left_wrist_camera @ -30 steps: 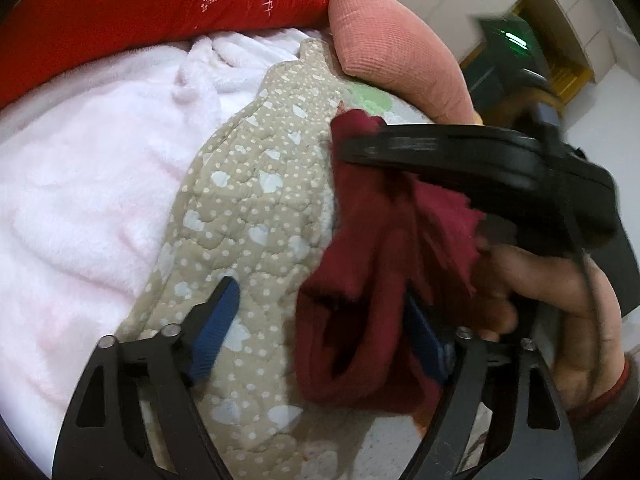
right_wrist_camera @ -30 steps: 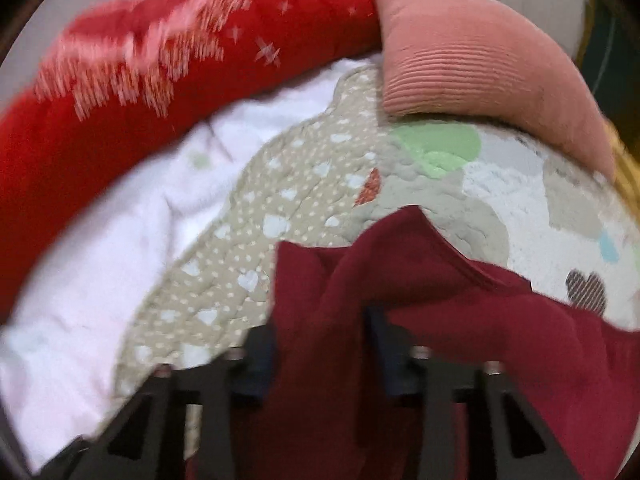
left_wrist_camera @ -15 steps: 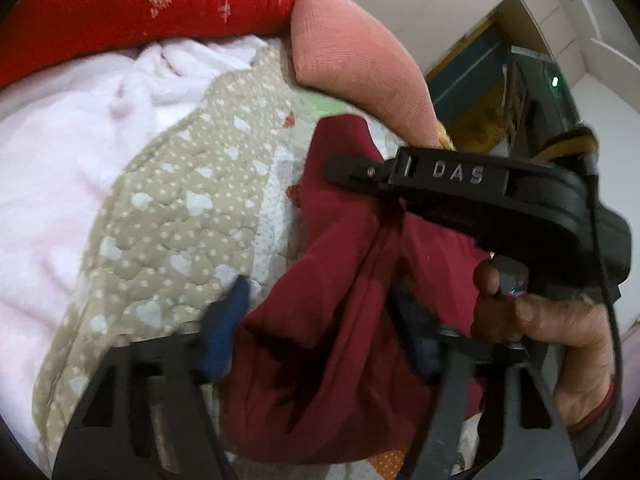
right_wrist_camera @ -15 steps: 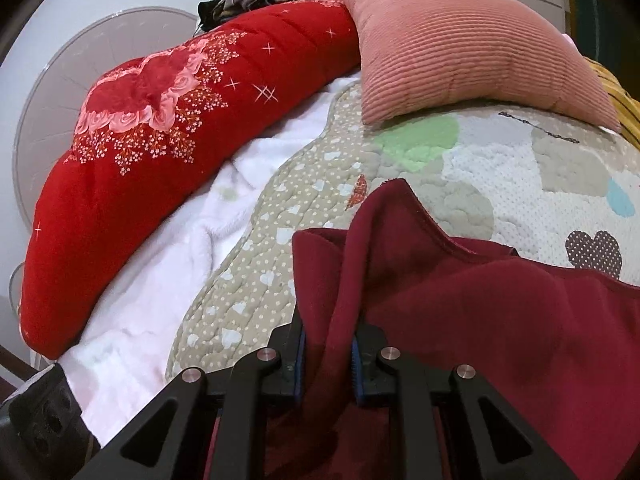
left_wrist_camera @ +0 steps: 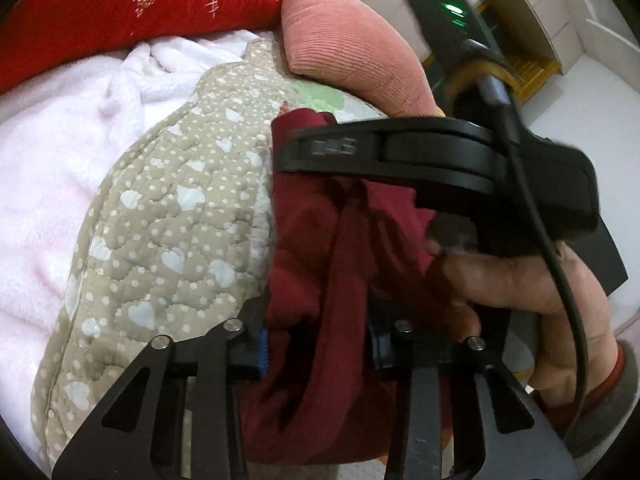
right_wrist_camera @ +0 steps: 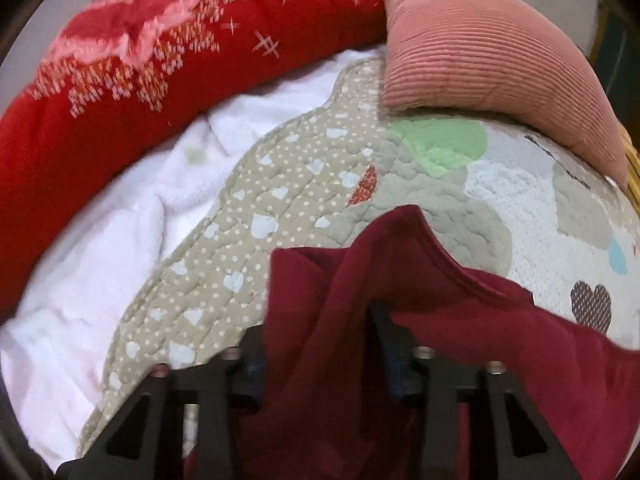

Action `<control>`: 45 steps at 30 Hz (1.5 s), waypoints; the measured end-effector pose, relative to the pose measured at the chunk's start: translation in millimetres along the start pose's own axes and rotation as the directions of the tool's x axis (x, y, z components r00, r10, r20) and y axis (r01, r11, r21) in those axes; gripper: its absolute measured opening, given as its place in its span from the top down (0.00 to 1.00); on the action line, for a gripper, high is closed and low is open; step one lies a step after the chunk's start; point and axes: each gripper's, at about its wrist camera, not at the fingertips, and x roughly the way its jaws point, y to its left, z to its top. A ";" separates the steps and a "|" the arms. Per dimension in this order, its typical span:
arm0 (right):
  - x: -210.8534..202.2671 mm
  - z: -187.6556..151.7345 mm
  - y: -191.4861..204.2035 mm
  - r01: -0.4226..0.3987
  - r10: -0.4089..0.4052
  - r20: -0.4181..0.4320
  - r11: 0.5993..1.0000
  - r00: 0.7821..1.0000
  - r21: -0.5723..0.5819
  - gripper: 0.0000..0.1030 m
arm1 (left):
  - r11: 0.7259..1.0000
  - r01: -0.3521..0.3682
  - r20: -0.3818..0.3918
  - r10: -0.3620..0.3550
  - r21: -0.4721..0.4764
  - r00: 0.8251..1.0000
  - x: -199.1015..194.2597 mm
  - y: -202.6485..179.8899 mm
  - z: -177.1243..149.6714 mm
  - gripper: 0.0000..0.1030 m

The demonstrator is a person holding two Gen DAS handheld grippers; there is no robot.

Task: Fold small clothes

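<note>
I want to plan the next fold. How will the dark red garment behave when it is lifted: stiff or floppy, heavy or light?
Probably floppy: the garment sags in soft folds between the right claw fingers. It seems light, since it bunches easily in the left claw. It may cling to the quilt, whose stitched surface looks rough.

Little can be read here. In the left wrist view, the black body of the right gripper (left_wrist_camera: 400,152) carries raised lettering on its side, blurred by motion; its shapes suggest three or four capitals, but they cannot be made out with certainty. In the right wrist view, the quilt (right_wrist_camera: 500,184) bears a short line of dark printed script near the pink corduroy cushion (right_wrist_camera: 492,52), too small and smeared to read. No numbers or signs are legible.
</note>
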 end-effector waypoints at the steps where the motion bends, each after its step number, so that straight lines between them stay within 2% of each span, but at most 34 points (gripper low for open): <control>1: -5.4 -2.8 -4.0 -0.018 0.018 0.014 1.000 1.000 0.015 0.80 | 1.000 0.005 0.001 -0.005 0.006 1.000 -1.9 -2.4 -0.6 0.72; 4: -31.7 -13.3 -21.4 -0.109 0.103 0.079 0.991 0.992 0.080 0.83 | 0.999 0.021 0.016 -0.021 0.034 1.000 -7.8 -17.0 -1.2 0.75; 7: -65.6 -24.1 -44.1 -0.190 0.171 0.152 0.974 0.973 0.123 0.84 | 0.996 0.035 0.035 -0.038 0.081 0.999 -16.1 -39.8 -5.8 0.76; 11: -104.6 -42.3 -63.5 -0.202 0.176 0.197 0.972 0.965 0.118 0.84 | 0.990 0.006 0.038 -0.012 0.143 0.999 -20.6 -71.1 -15.0 0.77; 15: -136.7 -57.2 -86.8 -0.195 0.168 0.222 0.975 0.960 0.105 0.84 | 0.985 0.015 0.025 -0.020 0.171 1.000 -18.7 -106.1 -19.4 0.77; 20: -171.4 -74.5 -125.7 -0.172 0.137 0.263 0.978 0.955 0.116 0.85 | 0.957 0.019 0.018 -0.025 0.288 1.000 -16.0 -164.0 -32.0 0.77; 24: -193.0 -92.2 -164.6 -0.136 0.093 0.275 0.981 0.957 0.142 0.85 | 0.943 0.043 -0.026 -0.037 0.330 0.999 6.6 -200.7 -38.8 0.77; 29: -193.4 -117.8 -209.6 -0.047 0.002 0.238 0.982 0.971 0.181 0.85 | 0.927 0.044 -0.090 -0.011 0.373 0.996 52.5 -236.0 -53.7 0.77; 33: -177.4 -139.4 -242.2 0.018 -0.065 0.186 0.970 0.980 0.242 0.85 | 0.924 0.035 -0.126 0.014 0.381 0.992 75.9 -251.6 -67.5 0.76; 36: -150.5 -152.1 -258.3 0.055 -0.094 0.124 0.957 0.988 0.284 0.85 | 0.930 0.061 -0.183 0.006 0.362 0.983 79.9 -252.6 -68.7 0.67; 38: -146.4 -155.8 -264.1 0.032 -0.077 0.135 0.950 0.988 0.311 0.85 | 0.924 0.103 -0.221 -0.020 0.368 0.975 65.5 -250.7 -67.7 0.59; 39: -149.6 -158.3 -267.6 0.016 -0.069 0.150 0.944 0.986 0.328 0.84 | 0.921 0.116 -0.227 -0.031 0.372 0.973 57.6 -252.6 -71.0 0.58; 41: -159.6 -163.1 -273.0 0.004 -0.063 0.152 0.932 0.986 0.362 0.69 | 0.907 0.135 -0.214 -0.051 0.399 0.975 28.6 -245.2 -72.4 0.51; 42: -166.2 -167.1 -274.7 0.012 -0.073 0.148 0.927 0.986 0.375 0.58 | 0.901 0.119 -0.190 -0.042 0.417 0.981 16.5 -240.0 -74.3 0.48; 43: -176.0 -172.9 -275.4 -0.004 -0.063 0.160 0.923 0.985 0.385 0.54 | 0.896 0.094 -0.153 -0.029 0.434 0.988 8.5 -231.8 -73.6 0.44; 45: -196.6 -188.7 -272.8 -0.075 -0.009 0.204 0.914 0.979 0.400 0.52 | 0.890 0.036 -0.083 0.002 0.455 0.997 -6.1 -218.4 -74.2 0.44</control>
